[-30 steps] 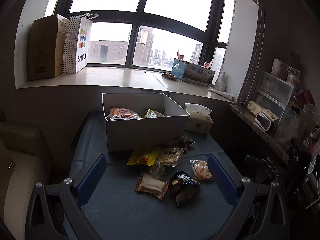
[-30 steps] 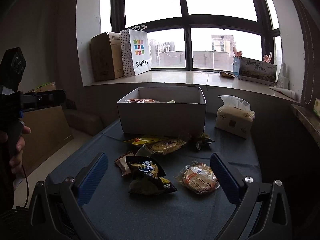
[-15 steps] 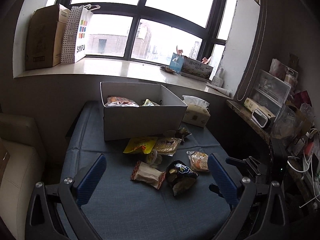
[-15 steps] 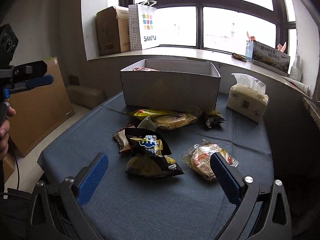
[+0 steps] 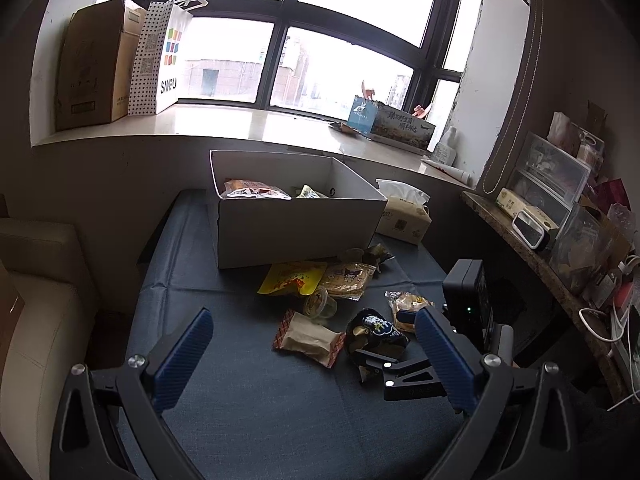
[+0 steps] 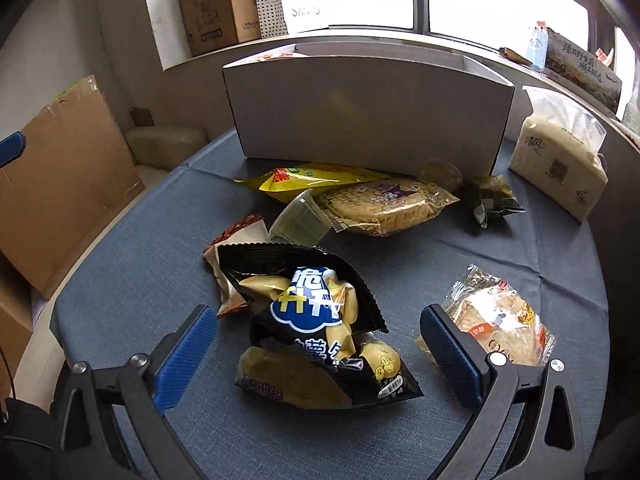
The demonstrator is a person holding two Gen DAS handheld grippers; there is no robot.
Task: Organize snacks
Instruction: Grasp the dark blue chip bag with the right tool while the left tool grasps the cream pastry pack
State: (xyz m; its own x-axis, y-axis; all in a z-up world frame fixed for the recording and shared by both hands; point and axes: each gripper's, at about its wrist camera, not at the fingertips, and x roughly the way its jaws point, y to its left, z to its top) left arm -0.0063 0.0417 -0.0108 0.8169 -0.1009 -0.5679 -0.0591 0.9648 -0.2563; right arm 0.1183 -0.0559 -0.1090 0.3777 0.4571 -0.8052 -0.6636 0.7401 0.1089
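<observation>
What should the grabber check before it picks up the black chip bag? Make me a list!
1. Right gripper open wide: ok.
2. Black chip bag lies between its fingers: ok.
3. Fingers touching the bag: not ok, gaps on both sides.
4. Clear-wrapped cake away from the right finger: not ok, it sits right behind it.
5. White box has room left: ok.
6. Left gripper open and out of the way: ok.

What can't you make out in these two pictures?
- Inside of the white box: right view shows only its front wall. Left view shows a few packets at the top; the near wall hides anything deeper.
- Tan packet: right view, mostly covered by the black chip bag.
- Right tongs: left view, partly behind the left tongs.
- Shelf clutter: left view, too small.
</observation>
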